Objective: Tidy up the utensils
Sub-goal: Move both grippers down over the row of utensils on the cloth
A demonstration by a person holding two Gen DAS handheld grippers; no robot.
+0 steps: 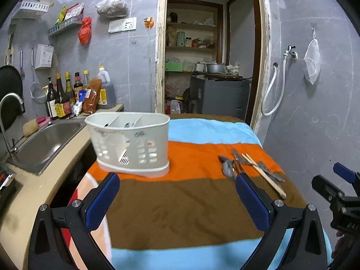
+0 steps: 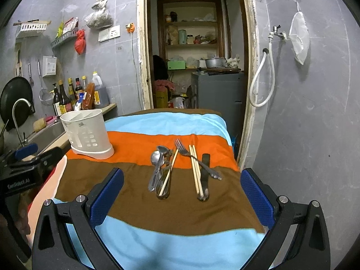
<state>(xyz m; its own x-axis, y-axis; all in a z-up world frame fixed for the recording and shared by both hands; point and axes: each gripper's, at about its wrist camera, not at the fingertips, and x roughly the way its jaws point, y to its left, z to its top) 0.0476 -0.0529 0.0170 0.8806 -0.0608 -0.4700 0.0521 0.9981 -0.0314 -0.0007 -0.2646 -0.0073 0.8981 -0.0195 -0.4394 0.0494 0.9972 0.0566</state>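
Left gripper (image 1: 177,193): we hold it wide apart and empty, blue pads hanging over the brown band of the striped cloth (image 1: 180,207). Nothing lies between its fingers.

Right gripper (image 2: 182,195): likewise spread and empty, over the same brown band. In the left wrist view its dark body shows at 3 o'clock, off the cloth's edge.

Utensil caddy (image 1: 130,145): white, perforated, upright on the orange stripe at 11 o'clock from the left gripper, just beside the sink (image 1: 45,144). We see inner dividers; something small and dark shows in one compartment, too unclear for us to name.

Loose utensils, right wrist view, all lying on the orange and brown bands at 12 o'clock from the right gripper:
- spoons (image 2: 158,157), overlapping, heaped with other metal pieces and a single pale chopstick (image 2: 168,173);
- fork (image 2: 191,157), tines pointing away, its handle crossing the items beside it;
- chopstick pair (image 2: 195,168), parallel, touching;
- dark-handled knife (image 2: 205,171), at 1 o'clock, under the fork handle.

Status, as we judge it: the sorting is at or near its start. The visible cutlery lies on the cloth, well apart from the caddy. Left to do: pick up each piece and drop it into a compartment, probably by kind.
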